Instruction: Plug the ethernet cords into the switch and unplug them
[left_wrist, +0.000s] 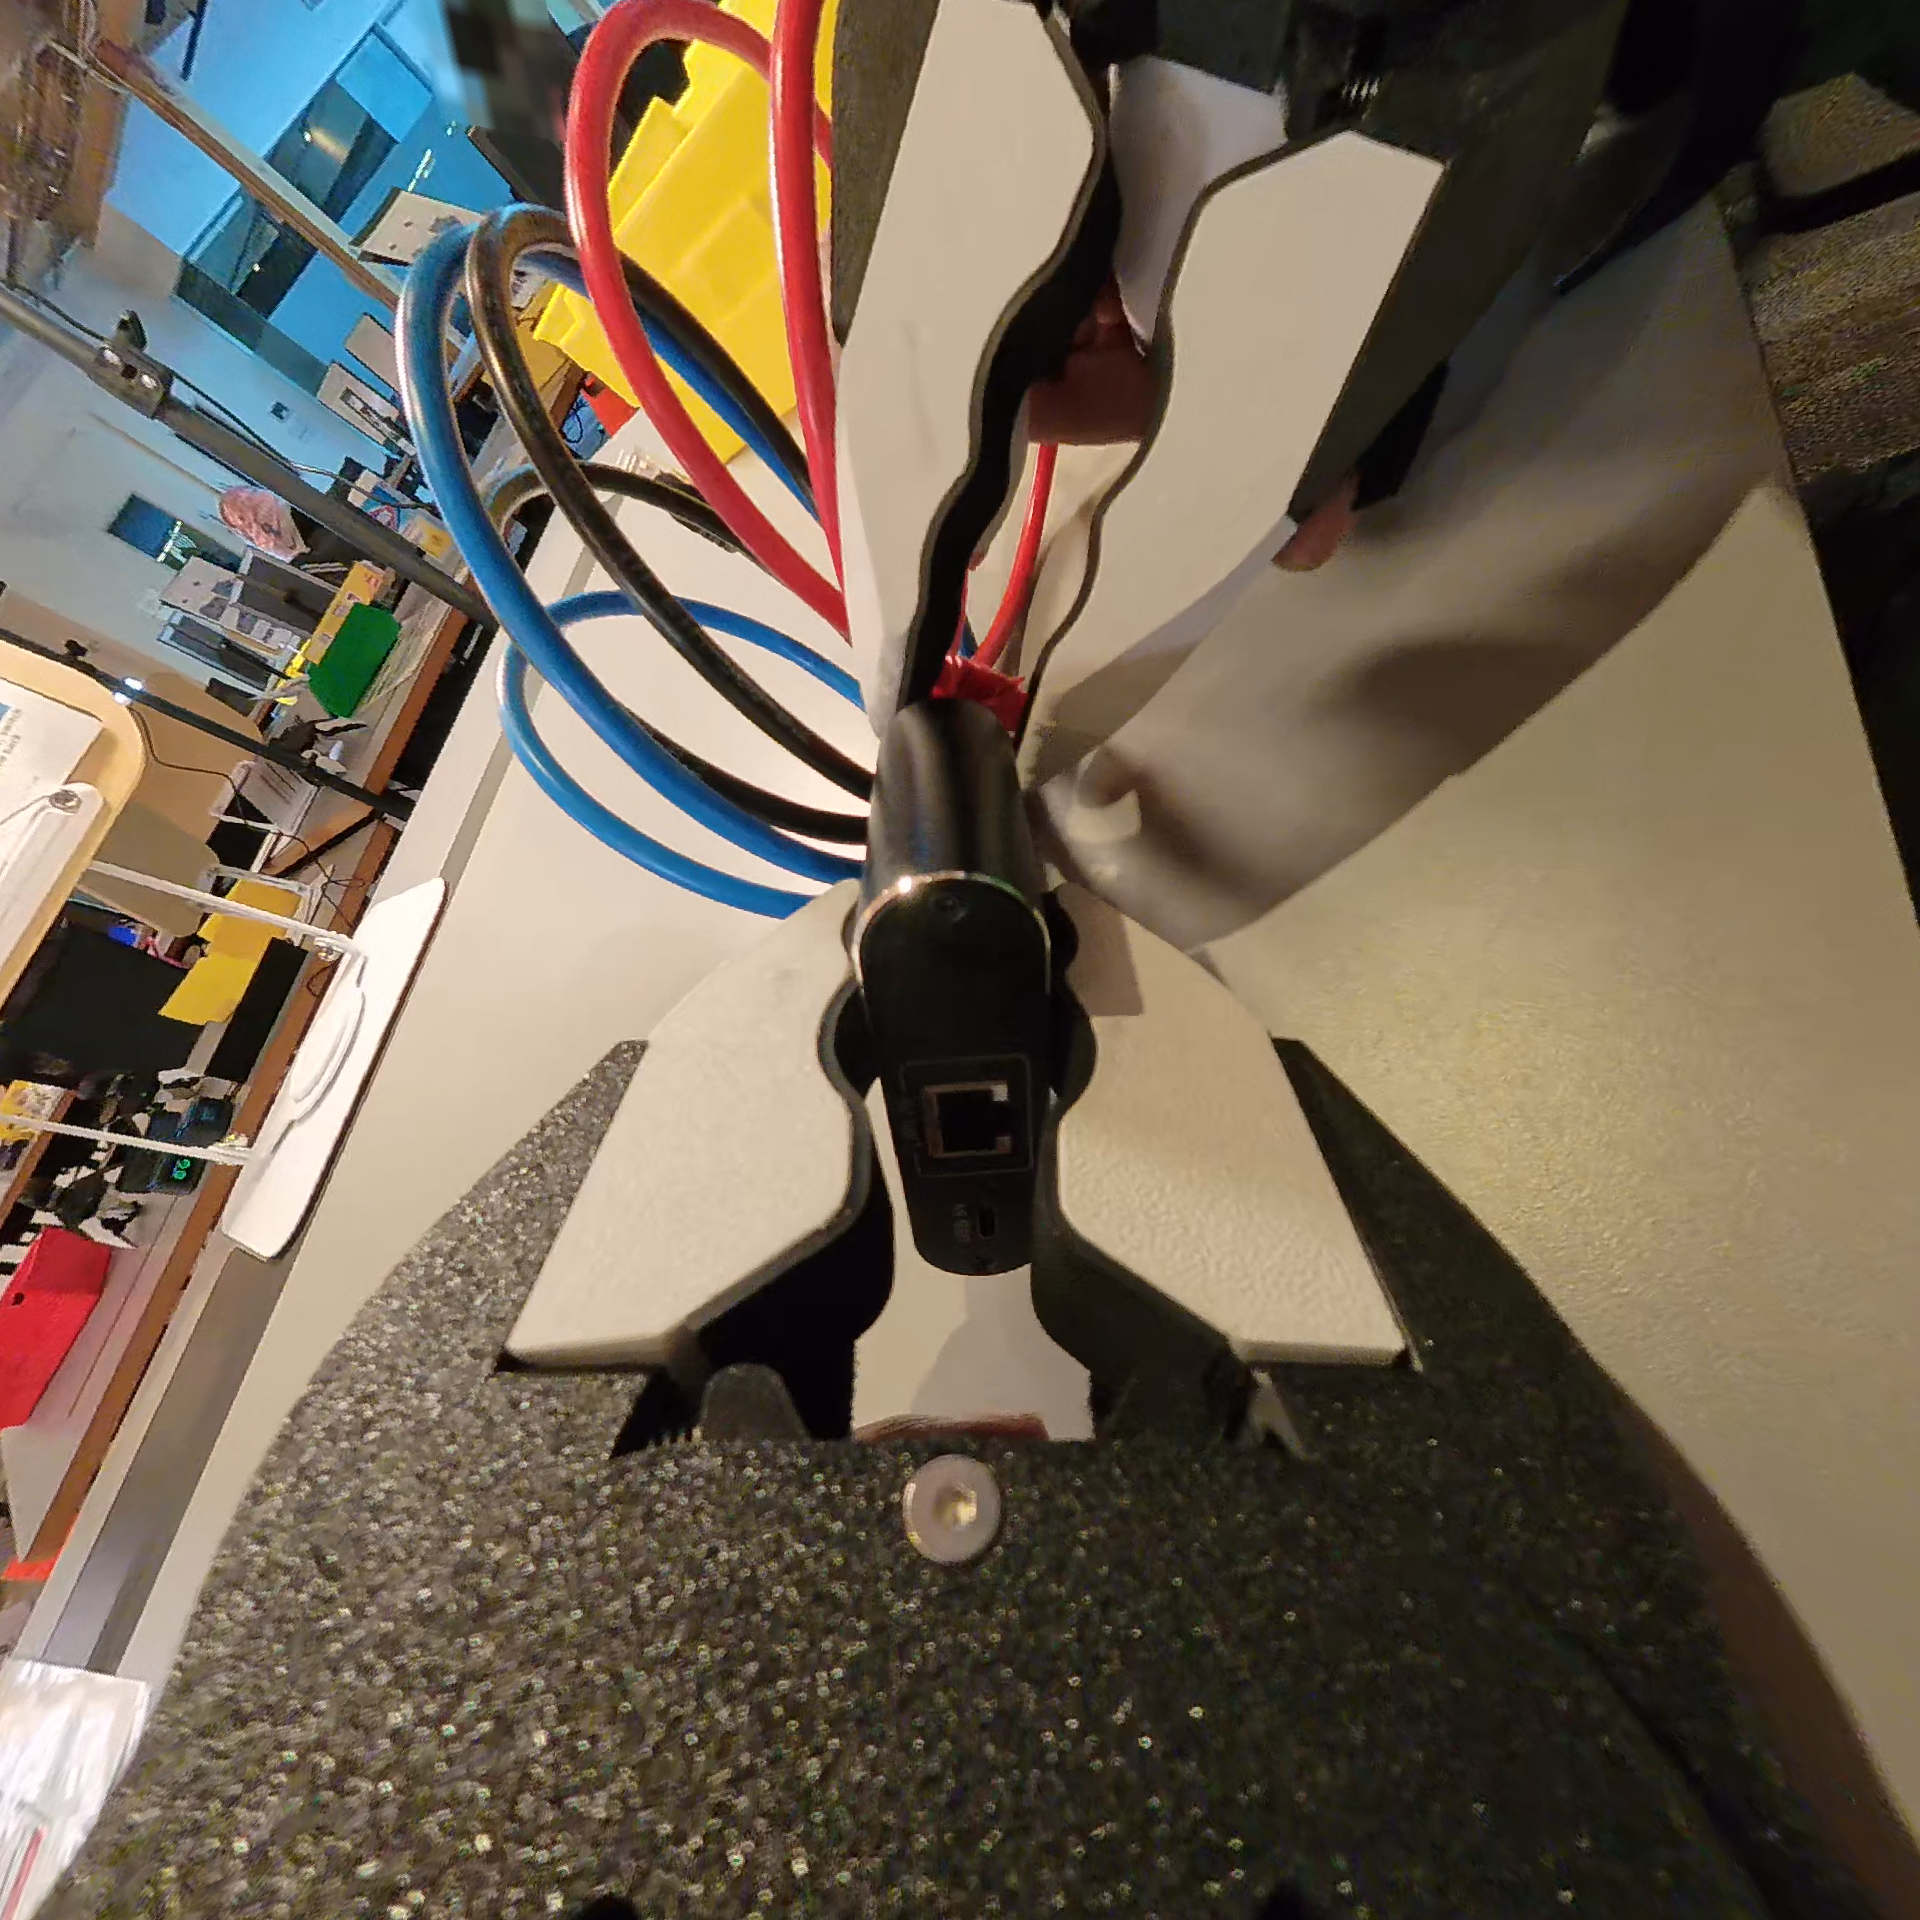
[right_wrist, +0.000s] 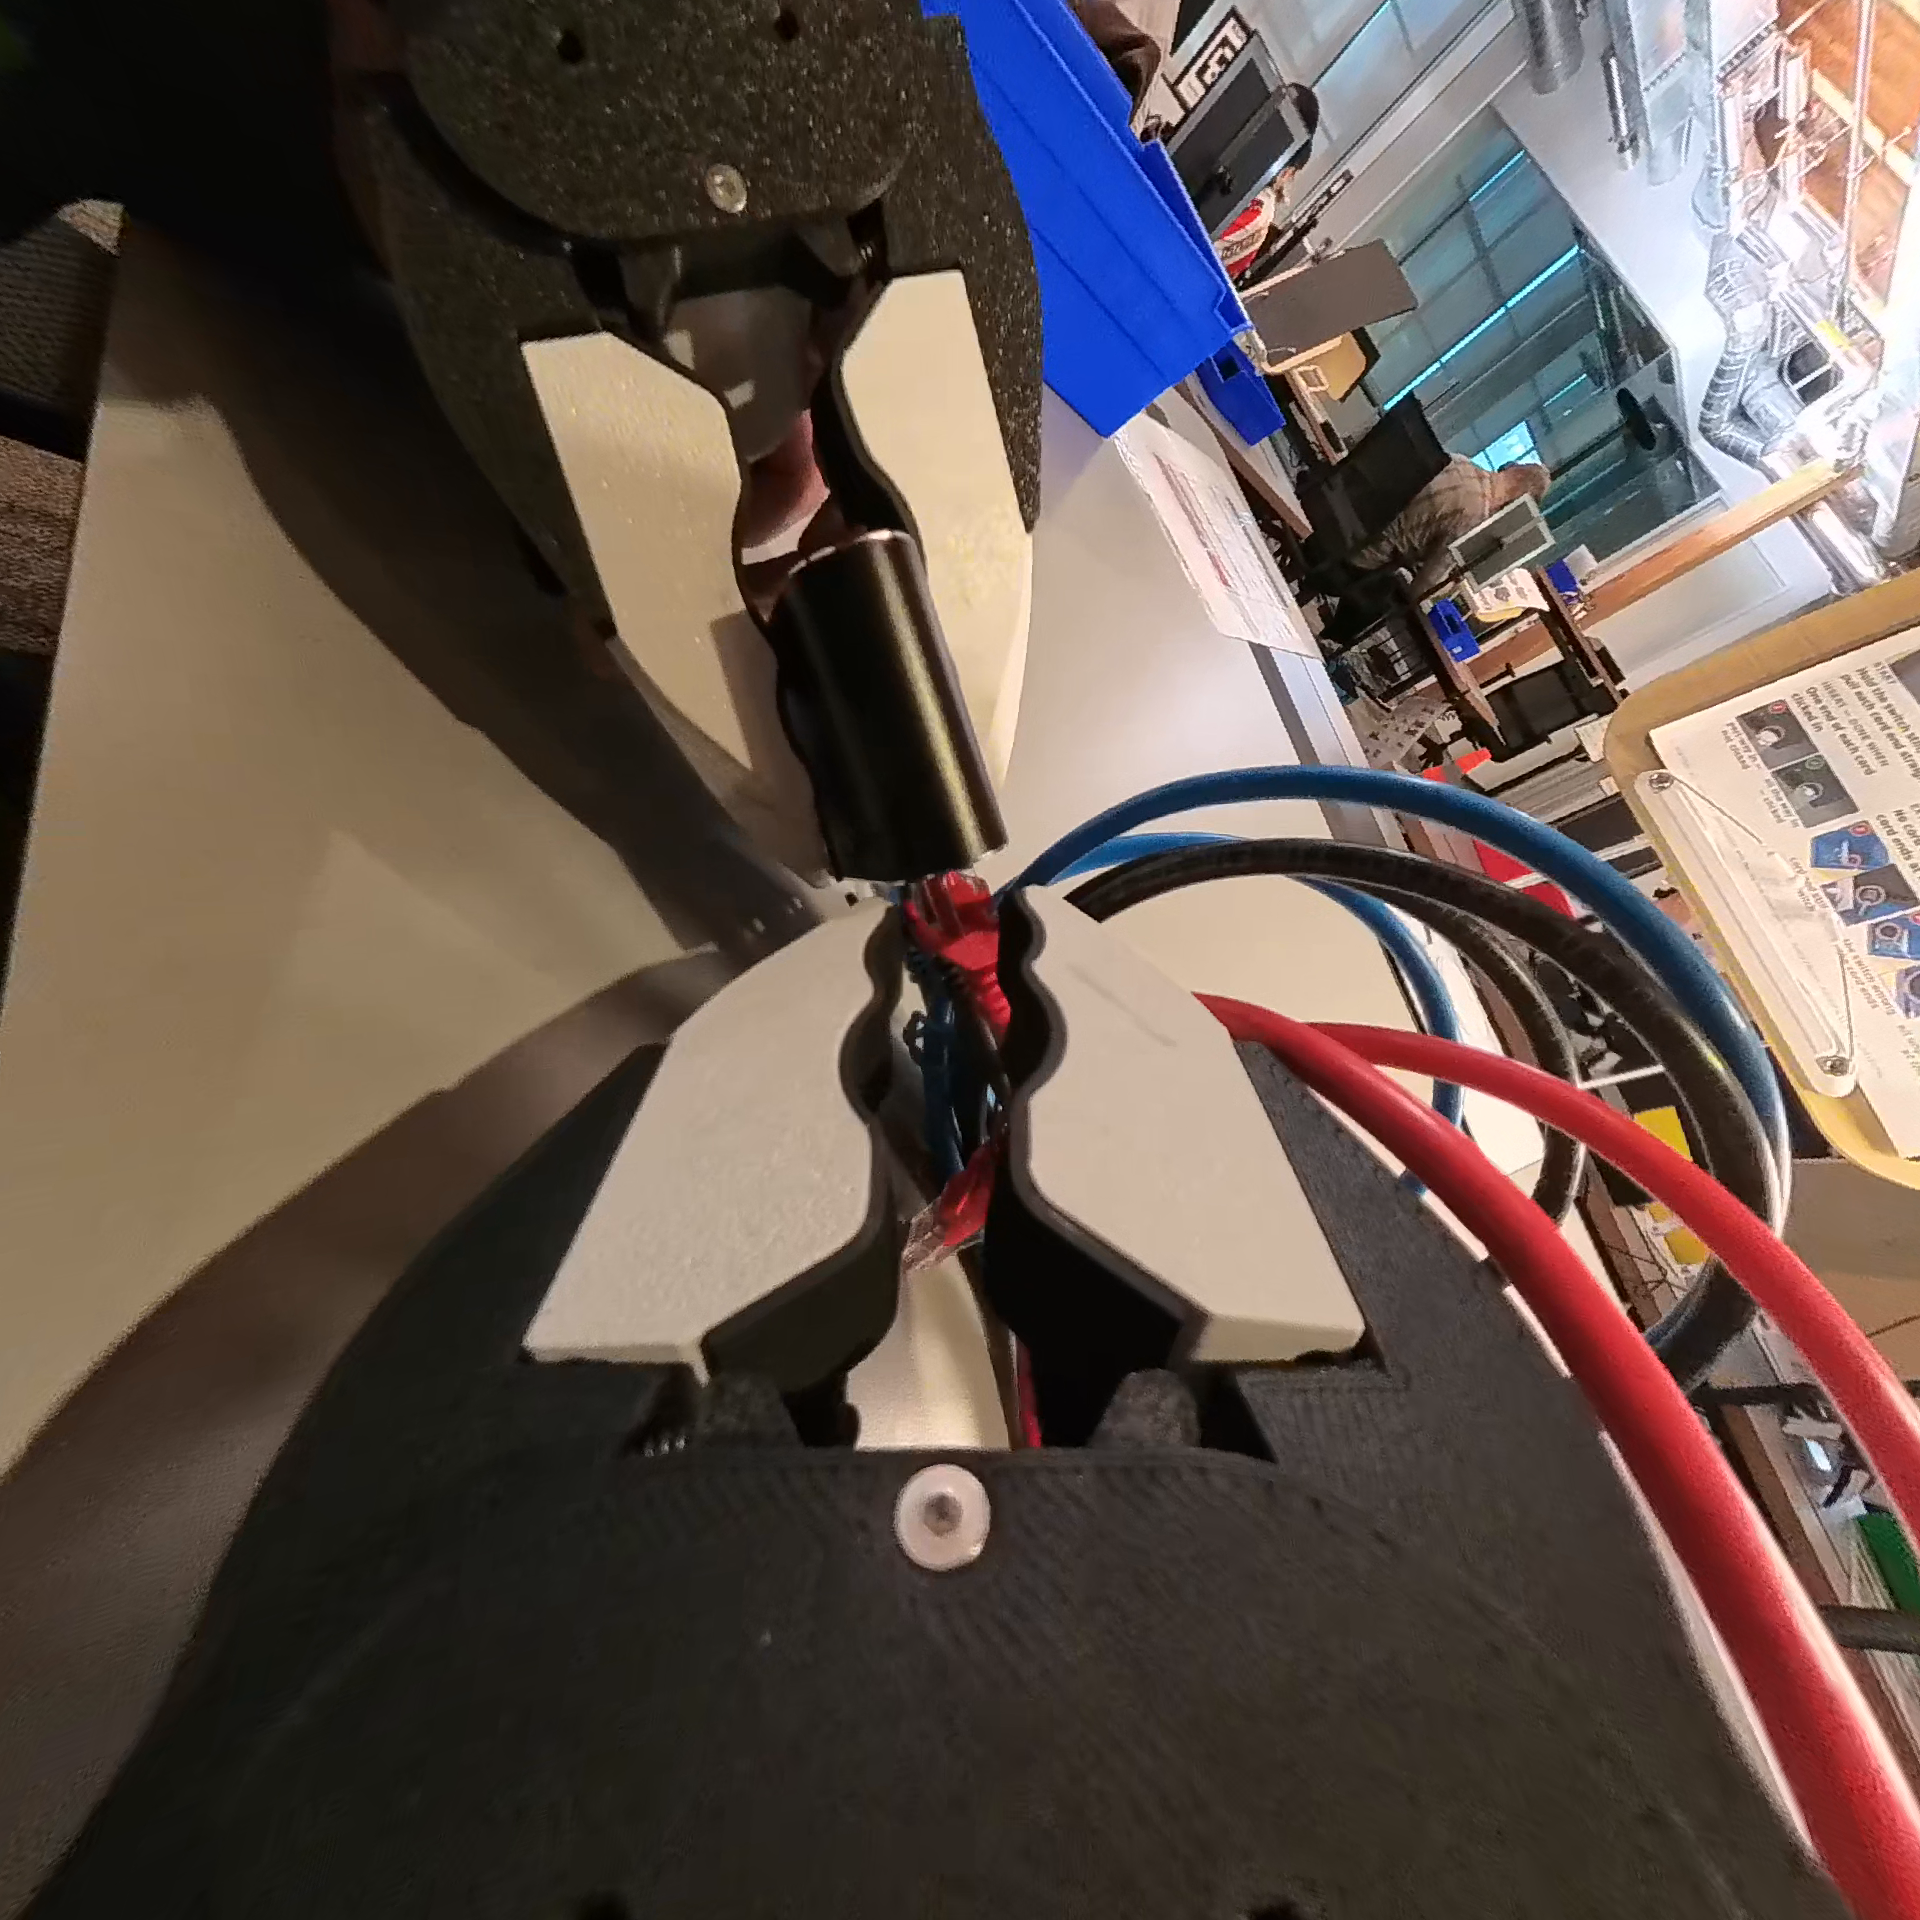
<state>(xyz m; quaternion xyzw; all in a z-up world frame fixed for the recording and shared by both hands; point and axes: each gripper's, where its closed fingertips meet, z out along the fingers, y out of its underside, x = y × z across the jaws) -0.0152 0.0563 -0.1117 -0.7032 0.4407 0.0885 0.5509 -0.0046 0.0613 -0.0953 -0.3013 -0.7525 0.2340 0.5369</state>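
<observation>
My left gripper (left_wrist: 951, 935) is shut on the black switch (left_wrist: 951, 1039), whose near end shows an empty port. The switch also shows in the right wrist view (right_wrist: 894, 707), held by the left gripper (right_wrist: 883, 665). My right gripper (right_wrist: 956, 935) is shut on the red cord's plug (right_wrist: 961, 940) at the far end of the switch. It faces me in the left wrist view (left_wrist: 971, 686). A second red plug (right_wrist: 940, 1221) with a clear tip hangs loose between the right fingers (right_wrist: 748, 1143). Red (left_wrist: 800, 312), blue (left_wrist: 582, 707) and black (left_wrist: 644, 582) cords loop away from the switch.
Both grippers hover over a white table (left_wrist: 1558, 1039). A yellow bin (left_wrist: 707, 239) and a blue bin (right_wrist: 1091, 208) stand at the back. An instruction sheet on a wooden board (right_wrist: 1818, 831) stands to one side. A paper sheet (right_wrist: 1216, 540) lies on the table.
</observation>
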